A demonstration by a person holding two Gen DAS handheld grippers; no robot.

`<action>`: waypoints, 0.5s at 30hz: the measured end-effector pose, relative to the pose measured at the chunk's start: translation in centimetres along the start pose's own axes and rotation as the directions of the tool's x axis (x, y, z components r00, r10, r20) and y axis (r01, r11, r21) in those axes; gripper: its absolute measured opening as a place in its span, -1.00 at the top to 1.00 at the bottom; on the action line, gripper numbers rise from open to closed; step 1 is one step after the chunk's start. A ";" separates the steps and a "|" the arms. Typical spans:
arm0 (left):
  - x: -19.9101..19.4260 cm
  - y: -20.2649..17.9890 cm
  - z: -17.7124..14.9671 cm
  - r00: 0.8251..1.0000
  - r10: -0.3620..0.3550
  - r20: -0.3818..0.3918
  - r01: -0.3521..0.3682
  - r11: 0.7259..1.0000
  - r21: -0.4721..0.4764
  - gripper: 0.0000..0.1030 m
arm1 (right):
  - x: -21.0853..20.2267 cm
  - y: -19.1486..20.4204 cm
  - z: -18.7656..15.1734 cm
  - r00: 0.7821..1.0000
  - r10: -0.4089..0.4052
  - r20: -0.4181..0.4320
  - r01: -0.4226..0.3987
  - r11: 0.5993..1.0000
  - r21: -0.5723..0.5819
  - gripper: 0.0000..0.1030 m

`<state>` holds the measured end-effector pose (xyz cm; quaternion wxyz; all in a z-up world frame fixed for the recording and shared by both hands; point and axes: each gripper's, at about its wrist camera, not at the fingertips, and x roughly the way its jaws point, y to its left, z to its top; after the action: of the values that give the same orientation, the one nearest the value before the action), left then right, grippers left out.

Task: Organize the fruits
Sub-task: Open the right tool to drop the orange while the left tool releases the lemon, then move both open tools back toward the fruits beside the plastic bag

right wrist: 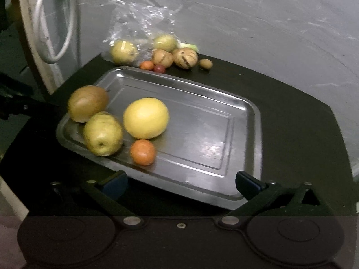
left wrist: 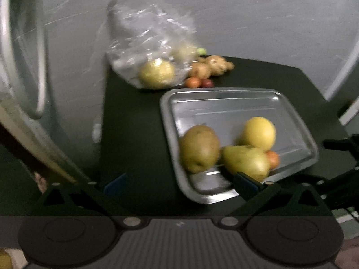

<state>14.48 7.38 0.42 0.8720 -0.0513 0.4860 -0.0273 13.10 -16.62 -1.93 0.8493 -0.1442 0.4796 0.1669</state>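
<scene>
Both tools wide, nothing held: left tool [left wrist: 179, 183], right tool [right wrist: 181, 182]. Four fruits on metal tray [right wrist: 202, 134], bunched at one end: brown fruit [right wrist: 88, 103] riding the rim, pear [right wrist: 103, 134], yellow citrus [right wrist: 145, 118], small orange [right wrist: 143, 152]. Rest still at back of bench [right wrist: 280, 112], beside plastic bag [right wrist: 139, 22]. Risks: brown fruit rolling off rim if tray nudged; bag snagging on reach-in; round fruit slipping from grip.

Shiny metal tray [right wrist: 202, 116] (smooth), crinkled clear-plastic bag [right wrist: 139, 20].
</scene>
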 end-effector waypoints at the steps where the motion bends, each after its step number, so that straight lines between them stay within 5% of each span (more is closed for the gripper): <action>1: 0.1 0.3 -0.1 1.000 0.013 -0.005 -0.013 1.000 -0.007 -0.99 | 0.0 -0.2 0.1 1.000 -0.017 0.002 0.017 1.000 0.005 -0.98; 15: 1.4 2.8 1.6 0.991 0.134 -0.024 -0.136 0.986 -0.099 -0.99 | 0.2 -3.8 1.3 0.984 -0.158 0.087 0.152 0.986 0.070 -0.98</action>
<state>16.62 10.09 -0.25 0.8639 -0.0619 0.4968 0.0560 15.78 -19.53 -1.10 0.8850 -0.1465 0.4323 0.0916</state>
